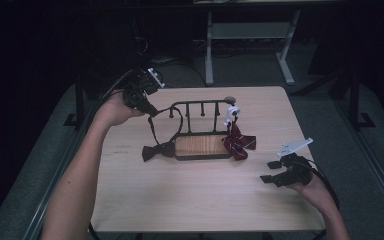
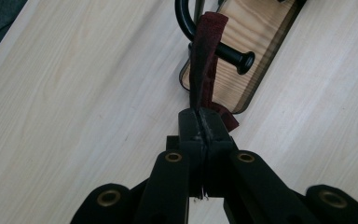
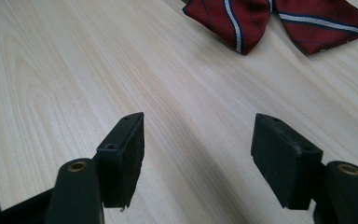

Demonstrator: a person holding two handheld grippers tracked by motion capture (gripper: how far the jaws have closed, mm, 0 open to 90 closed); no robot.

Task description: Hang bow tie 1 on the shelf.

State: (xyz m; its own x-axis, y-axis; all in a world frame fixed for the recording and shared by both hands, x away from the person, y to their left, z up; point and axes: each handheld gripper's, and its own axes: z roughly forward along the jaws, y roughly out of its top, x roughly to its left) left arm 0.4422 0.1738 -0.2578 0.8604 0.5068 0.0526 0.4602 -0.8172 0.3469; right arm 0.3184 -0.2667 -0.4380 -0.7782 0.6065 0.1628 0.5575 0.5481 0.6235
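A black metal rack (image 1: 200,106) with pegs stands on a wooden base (image 1: 202,145) in the middle of the table. A dark maroon bow tie (image 1: 157,150) lies at the base's left end, and its strap (image 1: 152,125) runs up to my left gripper (image 1: 147,107), which is shut on the strap (image 2: 205,70) beside a black peg (image 2: 235,57). A red striped bow tie (image 1: 239,141) hangs from the rack's right end and rests on the table. My right gripper (image 1: 270,171) stands open low over the table, nothing between its jaws, with the striped tie (image 3: 279,21) ahead of it.
The light wood table (image 1: 180,200) has its edges close on all sides, with dark floor around it. A white-framed desk (image 1: 250,40) stands behind the table. Cables trail from both grippers.
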